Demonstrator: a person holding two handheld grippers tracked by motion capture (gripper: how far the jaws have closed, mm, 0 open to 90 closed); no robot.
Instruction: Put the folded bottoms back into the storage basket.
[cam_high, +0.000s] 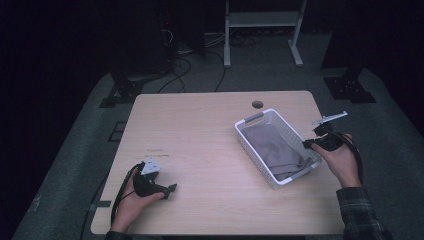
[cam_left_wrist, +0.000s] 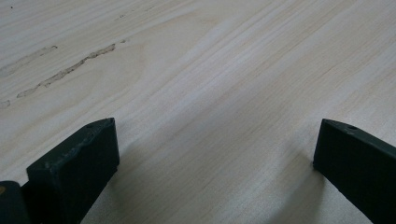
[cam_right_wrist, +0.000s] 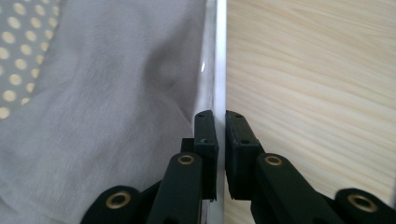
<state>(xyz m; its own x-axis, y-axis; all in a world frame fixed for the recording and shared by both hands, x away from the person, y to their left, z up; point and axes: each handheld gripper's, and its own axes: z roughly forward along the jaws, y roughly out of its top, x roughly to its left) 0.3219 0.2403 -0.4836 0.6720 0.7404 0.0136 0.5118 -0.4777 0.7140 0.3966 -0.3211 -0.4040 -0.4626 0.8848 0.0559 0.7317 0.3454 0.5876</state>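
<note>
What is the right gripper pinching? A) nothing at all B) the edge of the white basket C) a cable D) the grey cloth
B: the right gripper has its two jaws closed on either side of the white basket rim, with the grey cloth lying inside beside it.

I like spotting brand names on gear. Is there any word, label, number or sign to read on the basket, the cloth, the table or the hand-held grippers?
None: no readable text anywhere.
White basket: no label visible.
Grey cloth: plain.
Table: bare wood grain and scuff marks.
Left hand-held gripper and right hand-held gripper: plain black jaws, no markings.
</note>
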